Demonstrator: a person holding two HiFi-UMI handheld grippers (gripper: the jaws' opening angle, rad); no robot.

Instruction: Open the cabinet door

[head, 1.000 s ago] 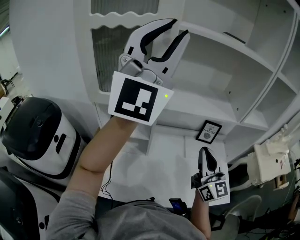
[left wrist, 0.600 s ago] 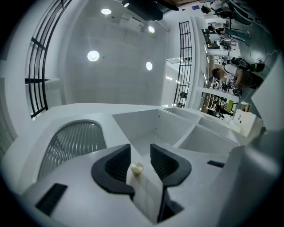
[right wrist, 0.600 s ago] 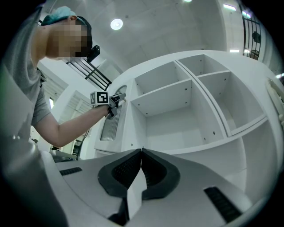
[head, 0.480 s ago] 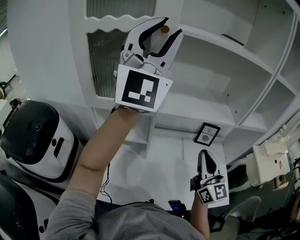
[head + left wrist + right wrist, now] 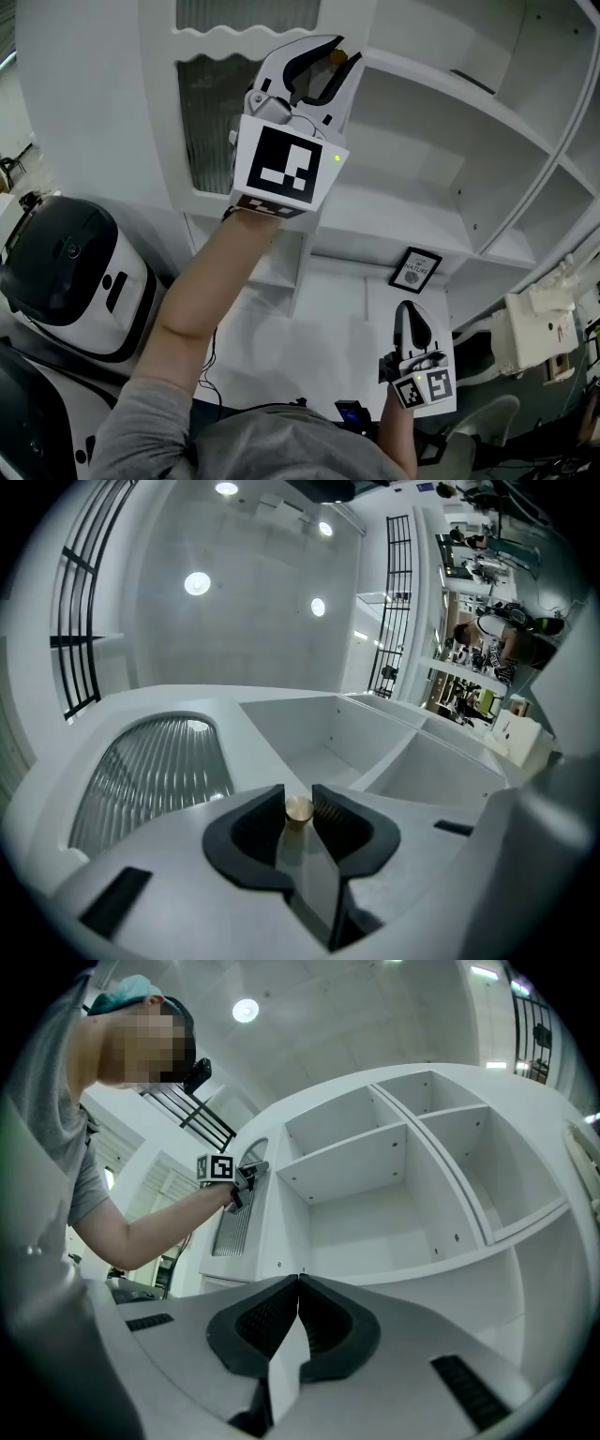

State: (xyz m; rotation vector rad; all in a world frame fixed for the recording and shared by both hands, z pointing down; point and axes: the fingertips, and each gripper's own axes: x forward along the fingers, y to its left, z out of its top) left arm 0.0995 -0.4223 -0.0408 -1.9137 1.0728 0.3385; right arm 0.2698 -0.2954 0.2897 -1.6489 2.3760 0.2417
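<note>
The white cabinet door [image 5: 216,122] has a ribbed glass panel [image 5: 150,771] and a small brass knob [image 5: 335,56] at its right edge. My left gripper [image 5: 328,54] is raised to that knob. In the left gripper view the knob [image 5: 298,809] sits between the two black pads of the left gripper [image 5: 298,797], whose jaws are closing and touch it on both sides. My right gripper [image 5: 410,307] hangs low at the lower right, shut with nothing in it. In the right gripper view the right gripper [image 5: 298,1283] points at the open shelves.
Open white shelf compartments [image 5: 441,141] stand right of the door. A framed picture [image 5: 417,264] leans at the back of a white desk [image 5: 319,319]. A black-and-white machine [image 5: 75,267] stands at the left, a white device [image 5: 539,323] at the right.
My left gripper has moved in on the door's right edge, so the brass knob now sits between its jaws, which are narrower than half a second ago. The right gripper has not moved.
</note>
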